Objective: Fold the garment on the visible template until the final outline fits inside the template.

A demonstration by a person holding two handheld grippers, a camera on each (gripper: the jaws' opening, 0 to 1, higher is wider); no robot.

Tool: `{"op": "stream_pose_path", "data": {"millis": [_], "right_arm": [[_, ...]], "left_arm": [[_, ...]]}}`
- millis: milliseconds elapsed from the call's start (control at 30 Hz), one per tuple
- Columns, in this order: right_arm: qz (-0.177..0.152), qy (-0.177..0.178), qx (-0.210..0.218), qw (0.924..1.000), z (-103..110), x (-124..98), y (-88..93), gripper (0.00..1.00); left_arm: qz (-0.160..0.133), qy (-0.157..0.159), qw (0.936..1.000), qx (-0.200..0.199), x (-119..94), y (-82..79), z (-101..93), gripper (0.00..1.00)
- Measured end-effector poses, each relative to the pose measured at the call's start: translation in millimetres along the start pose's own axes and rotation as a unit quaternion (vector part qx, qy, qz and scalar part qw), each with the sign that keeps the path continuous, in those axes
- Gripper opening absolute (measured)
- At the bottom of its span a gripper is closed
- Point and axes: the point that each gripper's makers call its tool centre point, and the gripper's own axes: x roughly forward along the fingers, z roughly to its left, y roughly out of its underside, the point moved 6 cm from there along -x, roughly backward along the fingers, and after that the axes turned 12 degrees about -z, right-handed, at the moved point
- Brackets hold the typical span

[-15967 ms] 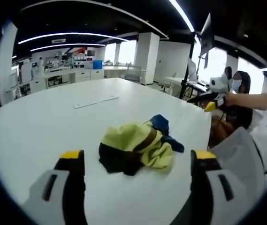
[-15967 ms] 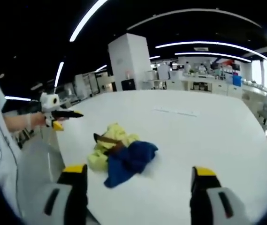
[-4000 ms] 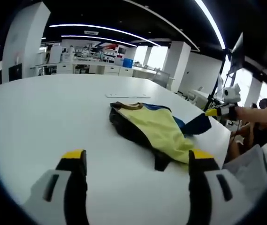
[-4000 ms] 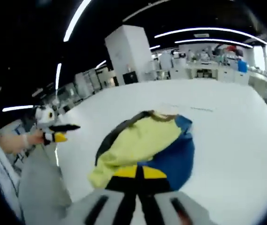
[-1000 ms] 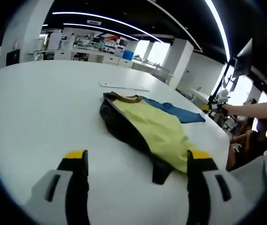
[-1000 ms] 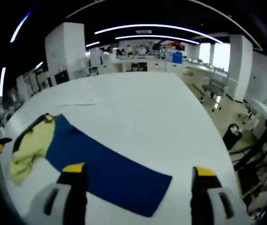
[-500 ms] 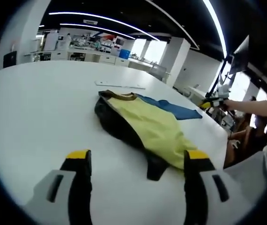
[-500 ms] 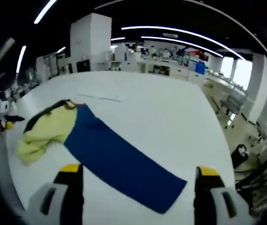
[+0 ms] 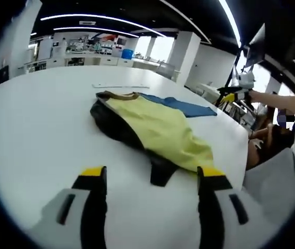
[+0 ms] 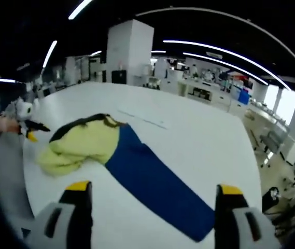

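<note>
Since sixteen seconds ago the garment (image 9: pixel 152 124) has gone from a crumpled heap to a long spread shape, and in the last few seconds the right gripper (image 10: pixel 150 199), then clamped on blue cloth, has let go and drawn back.

It lies on the white table (image 9: pixel 33 119) near the person's edge. No template outline can be made out — just a thin pale strip (image 10: pixel 142 119) beyond the collar.

The step in hand looks like spreading, with folding not yet begun. Next, I judge, the bunched yellow part (image 10: pixel 80 145) wants flattening before any fold.

The long axis runs from the dark collar (image 10: pixel 93 120) outward. In the right gripper view the blue panel (image 10: pixel 160 184) stretches flat from it toward that gripper, while the yellow part trails to the near edge.

The left gripper (image 9: pixel 151 179) hovers just short of the dark hem (image 9: pixel 160 171), jaws apart and empty; the right's jaws are likewise spread, holding nothing.
</note>
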Motion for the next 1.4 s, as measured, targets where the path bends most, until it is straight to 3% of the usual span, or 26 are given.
{"op": "stream_pose_path", "data": {"millis": [433, 667, 800, 967, 1167, 1267, 1400], "right_arm": [[-0.021, -0.034, -0.01, 0.9992, 29.1, -9.6, -11.8, 0.98], [-0.033, -0.045, -0.006, 0.9984, 42.5, -13.6, -17.9, 0.97], [-0.035, -0.052, 0.0, 0.9981, 48.6, -14.5, -17.3, 0.96], [-0.031, -0.054, 0.003, 0.9981, 53.6, -17.0, -13.8, 0.95], [-0.031, -0.054, 0.012, 0.998, 57.5, -18.2, -12.5, 0.94], [-0.026, -0.056, 0.009, 0.9981, 60.4, -18.2, -10.5, 0.93], [-0.026, -0.057, 0.015, 0.9979, 62.5, -17.7, -9.6, 0.93]], "left_arm": [[0.014, 0.01, 0.999, 0.041, 8.3, 12.8, -15.1, 0.36], [0.012, 0.01, 0.9993, 0.033, 15.5, 14.0, -16.4, 0.27], [0.008, 0.007, 0.9998, 0.019, 21.2, 14.3, -16.1, 0.16], [0.008, 0.003, 1.0, 0.004, 28.9, 19.4, -12.4, 0.15], [0.01, -0.001, 0.9998, -0.018, 34.2, 24.5, -7.8, 0.07], [0.008, 0.001, 0.9997, -0.023, 33.1, 23.6, -7.9, 0.01], [-0.002, 0.004, 0.9992, -0.041, 30.0, 20.6, -5.3, 0.0]]}}
